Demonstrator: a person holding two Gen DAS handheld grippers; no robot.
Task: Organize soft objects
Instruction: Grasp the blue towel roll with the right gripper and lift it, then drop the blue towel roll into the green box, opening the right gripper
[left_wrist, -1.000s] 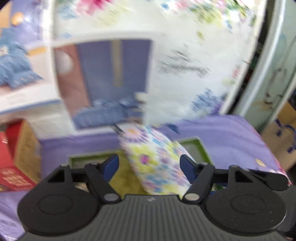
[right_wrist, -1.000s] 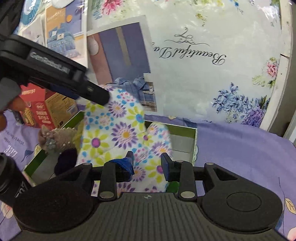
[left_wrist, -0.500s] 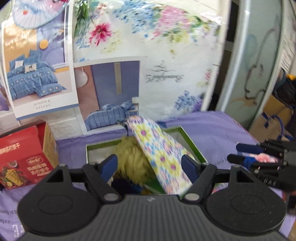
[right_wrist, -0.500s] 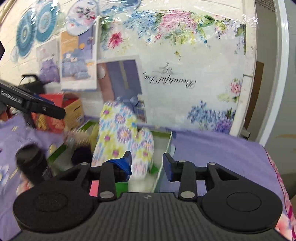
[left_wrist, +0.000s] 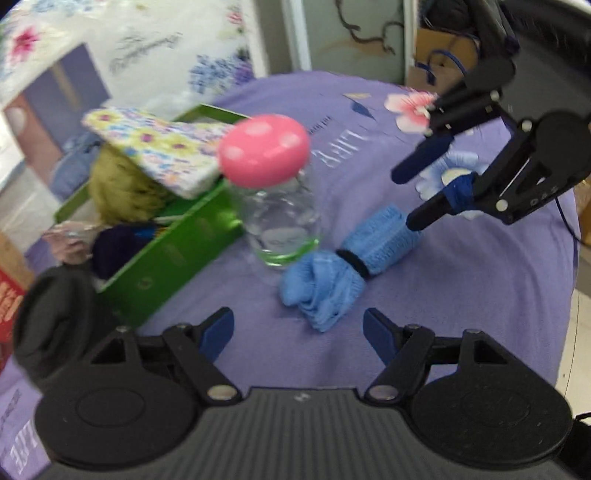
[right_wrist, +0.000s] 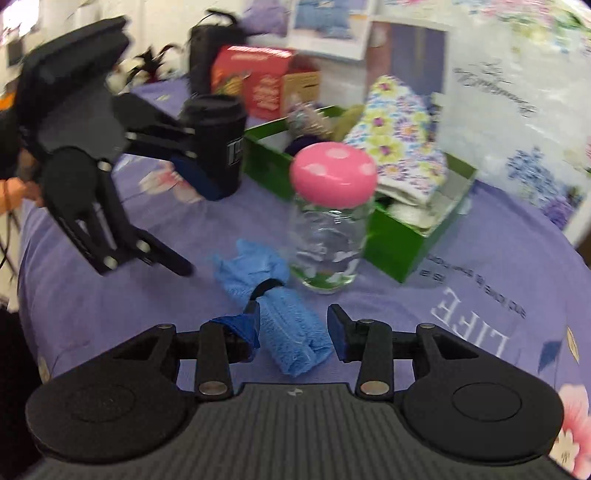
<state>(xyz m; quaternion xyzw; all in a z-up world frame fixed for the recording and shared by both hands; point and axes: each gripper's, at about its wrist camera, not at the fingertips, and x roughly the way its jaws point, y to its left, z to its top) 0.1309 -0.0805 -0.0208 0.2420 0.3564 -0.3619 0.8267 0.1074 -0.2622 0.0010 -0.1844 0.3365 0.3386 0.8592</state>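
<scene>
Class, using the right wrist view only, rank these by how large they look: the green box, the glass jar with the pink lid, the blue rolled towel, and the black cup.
1. green box
2. glass jar and blue rolled towel: they look alike, and the towel lies nearer the camera, so unranked
3. black cup, farther off and partly hidden

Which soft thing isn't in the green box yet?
The light blue rolled towel tied with a black band. It lies on the purple cloth beside the glass jar; the flowery mitt and yellow fluffy thing sit in the green box.
</scene>
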